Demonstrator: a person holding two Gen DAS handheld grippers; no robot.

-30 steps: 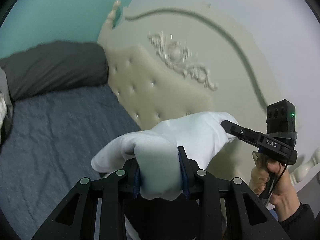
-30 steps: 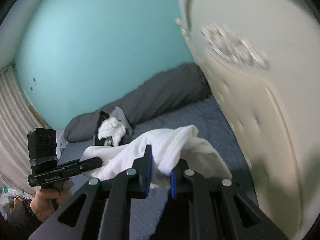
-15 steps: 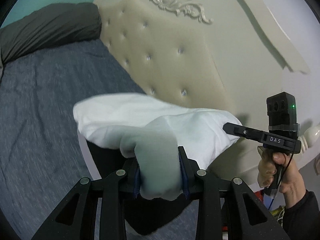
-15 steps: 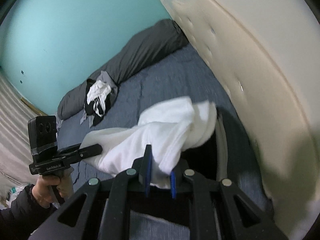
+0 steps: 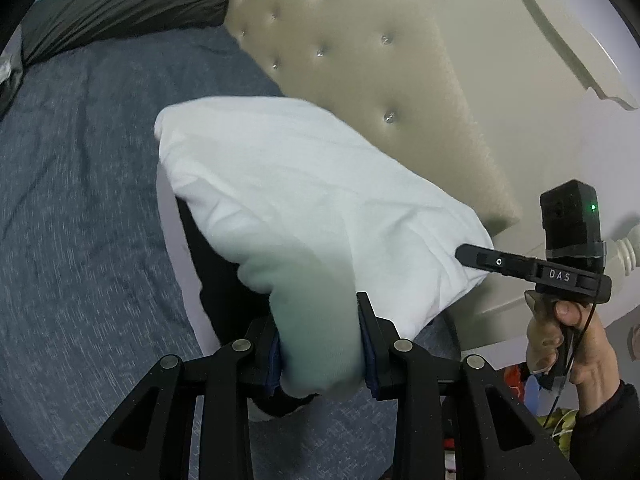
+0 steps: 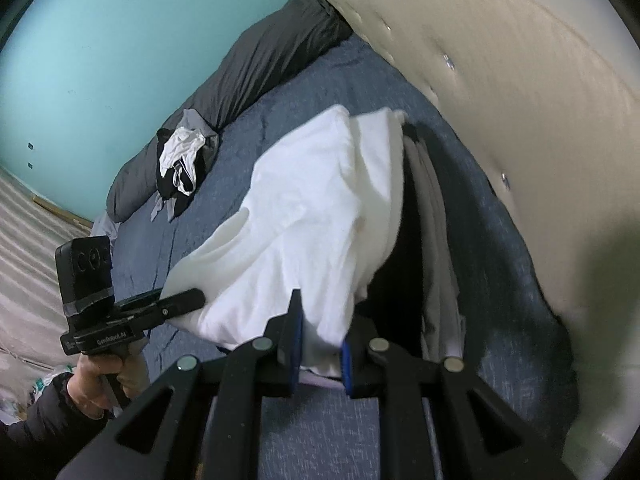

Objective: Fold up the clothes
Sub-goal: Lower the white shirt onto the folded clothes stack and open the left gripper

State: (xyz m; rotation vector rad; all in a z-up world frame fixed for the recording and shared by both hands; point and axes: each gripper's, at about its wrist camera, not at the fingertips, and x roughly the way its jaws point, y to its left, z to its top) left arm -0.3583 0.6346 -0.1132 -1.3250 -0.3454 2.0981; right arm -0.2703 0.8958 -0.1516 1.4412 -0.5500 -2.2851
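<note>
Left wrist view: left gripper [image 5: 322, 344] clamped on a thick bunch of the white garment [image 5: 304, 196], right gripper [image 6: 318, 342] pinching a thinner edge. Garment stretched between both, billowing ahead of the jaws above the blue bedspread [image 5: 80, 200]. Best lowered evenly, corners level, far hem down first, cloth kept taut. Readable: "DAS" on one tool, "GenRobot.AI" on the other.

- You have lowered both grippers toward the blue bedspread [image 5: 80, 200].
- The white garment [image 5: 300, 192] now spreads wider, billowing over the dark folded stack [image 6: 404, 240].
</note>
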